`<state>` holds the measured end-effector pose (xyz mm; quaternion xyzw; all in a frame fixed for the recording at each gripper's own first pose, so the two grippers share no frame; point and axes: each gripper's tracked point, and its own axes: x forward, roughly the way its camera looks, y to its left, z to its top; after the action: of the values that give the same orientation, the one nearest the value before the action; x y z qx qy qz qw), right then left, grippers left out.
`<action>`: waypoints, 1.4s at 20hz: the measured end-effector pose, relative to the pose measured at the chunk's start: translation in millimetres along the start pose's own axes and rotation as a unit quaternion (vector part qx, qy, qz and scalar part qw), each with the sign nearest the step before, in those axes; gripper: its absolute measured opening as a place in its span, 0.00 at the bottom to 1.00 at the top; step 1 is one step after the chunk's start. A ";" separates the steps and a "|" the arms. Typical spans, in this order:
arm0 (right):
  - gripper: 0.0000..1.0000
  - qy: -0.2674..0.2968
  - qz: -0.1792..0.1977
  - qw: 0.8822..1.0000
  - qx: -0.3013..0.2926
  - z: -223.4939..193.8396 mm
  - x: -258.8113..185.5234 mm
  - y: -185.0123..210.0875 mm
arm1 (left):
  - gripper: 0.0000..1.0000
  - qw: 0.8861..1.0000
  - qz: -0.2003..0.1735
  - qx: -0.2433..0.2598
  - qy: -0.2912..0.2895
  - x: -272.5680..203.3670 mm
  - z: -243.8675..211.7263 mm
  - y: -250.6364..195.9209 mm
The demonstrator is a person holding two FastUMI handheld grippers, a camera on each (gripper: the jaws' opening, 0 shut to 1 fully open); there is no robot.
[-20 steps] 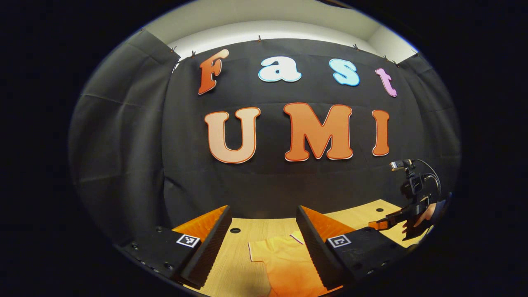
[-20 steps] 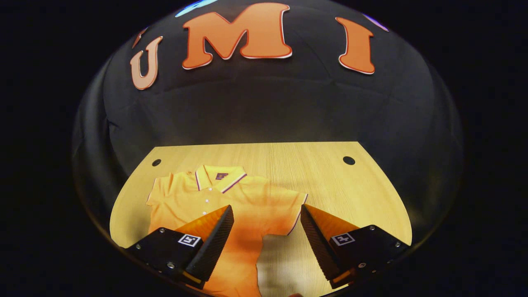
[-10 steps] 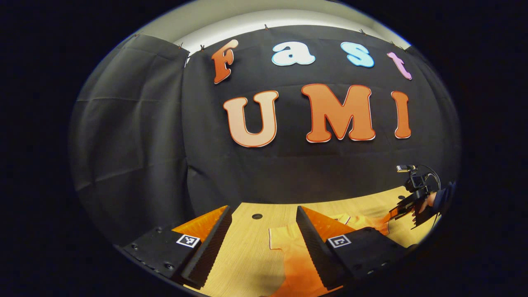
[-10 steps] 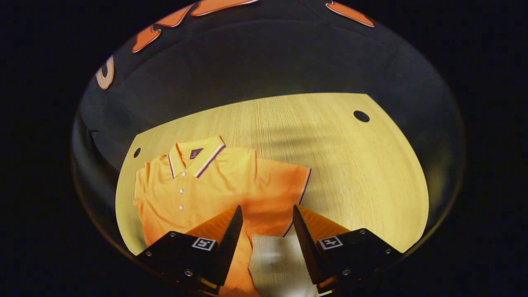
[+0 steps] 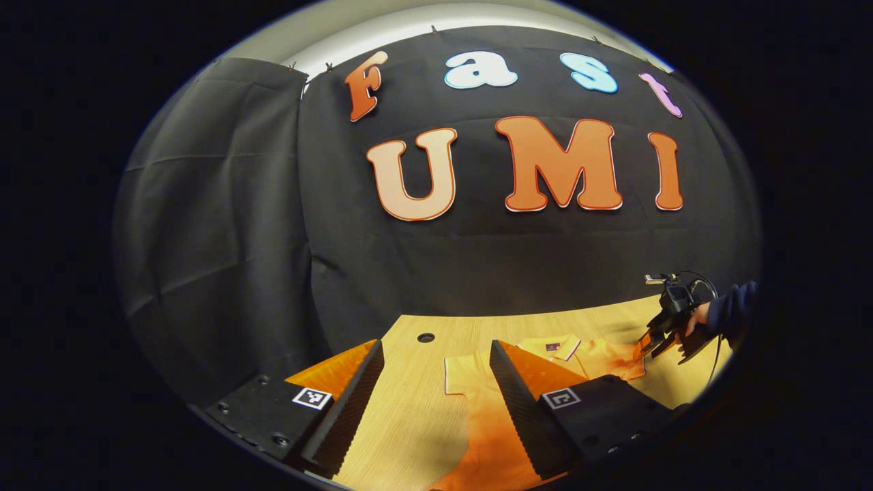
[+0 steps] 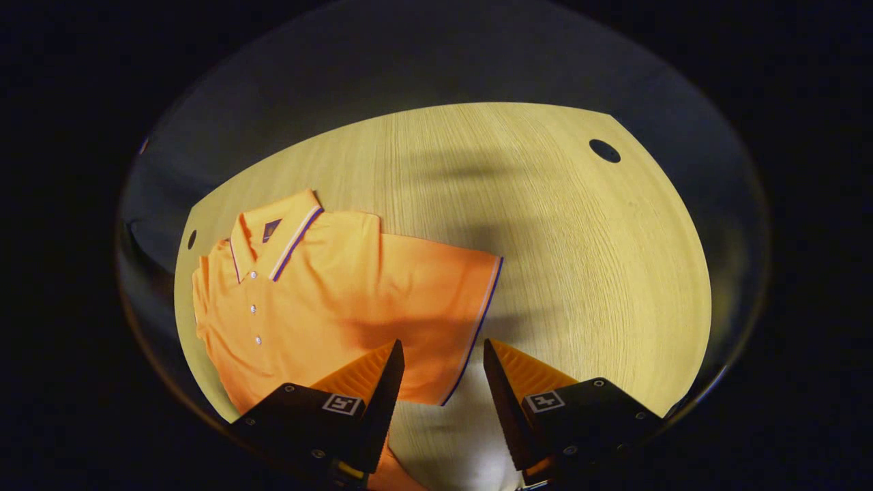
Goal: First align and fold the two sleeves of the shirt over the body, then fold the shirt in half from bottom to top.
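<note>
An orange polo shirt (image 6: 327, 293) lies flat, front up, on the wooden table (image 6: 580, 273), collar (image 6: 276, 232) toward the far left. Its near sleeve (image 6: 450, 307) with a striped hem spreads out just ahead of my right gripper (image 6: 442, 344), which is open and hovers above the hem. My left gripper (image 5: 435, 348) is open over the table, beside the shirt's other sleeve (image 5: 464, 378). In the left gripper view the right gripper (image 5: 655, 337) shows at the far right, held by a hand in a dark sleeve (image 5: 730, 310), above the shirt (image 5: 600, 354).
The black cloth wall (image 5: 477, 266) closes the table's far side. Round cable holes sit in the tabletop near the back corners (image 5: 425, 337) (image 6: 604, 150) (image 6: 191, 239). Bare wood lies to the right of the shirt in the right gripper view.
My right gripper has tilted downward and come closer to the near sleeve, its fingers a little narrower. The left gripper has shifted, bringing more of the shirt into its view.
</note>
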<state>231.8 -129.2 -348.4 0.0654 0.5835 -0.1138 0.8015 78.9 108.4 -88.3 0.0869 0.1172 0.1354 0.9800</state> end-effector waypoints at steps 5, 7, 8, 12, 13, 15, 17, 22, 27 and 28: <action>0.72 0.025 -0.014 1.000 -0.007 10.8 18.5 -2.0 | 0.96 1.000 0.003 0.005 0.005 -0.3 -0.8 -2.9; 0.60 0.046 -0.015 0.999 -0.008 4.8 24.3 -4.3 | 0.96 1.000 0.006 0.007 0.007 -0.4 -1.4 -1.8; 0.46 0.041 -0.020 0.999 0.005 7.4 26.9 -4.9 | 0.96 1.000 0.009 0.009 0.007 -0.6 -2.0 -0.3; 0.36 0.045 -0.023 0.999 0.017 9.7 27.1 -9.2 | 0.96 1.000 0.013 -0.003 0.018 1.2 -8.9 4.9; 0.16 0.042 -0.010 0.999 0.003 11.3 24.9 -6.6 | 0.96 1.000 0.013 -0.007 0.021 2.9 -10.9 4.9; 0.09 0.044 0.025 0.999 0.018 10.1 22.1 0.0 | 0.96 1.000 0.013 -0.012 0.022 3.9 -10.5 6.5; 0.08 0.031 0.042 0.998 0.029 17.6 16.4 6.9 | 0.96 1.000 0.011 -0.008 0.022 6.0 -10.2 4.7; 0.08 -0.010 0.071 0.997 0.000 41.1 -11.8 33.5 | 0.96 1.000 0.011 -0.013 0.026 6.8 -13.4 8.4; 0.08 -0.016 0.092 0.995 -0.023 48.1 -32.7 68.6 | 0.96 0.999 0.019 -0.021 0.032 5.6 -18.4 15.9; 0.08 -0.014 0.099 0.995 -0.026 47.3 -32.7 78.6 | 0.96 0.999 0.021 -0.024 0.034 5.8 -21.5 18.1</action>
<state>286.1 -61.1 -304.9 0.1002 0.5659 -0.0197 0.8182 74.3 130.2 -106.4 0.0611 0.1455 0.1620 0.9741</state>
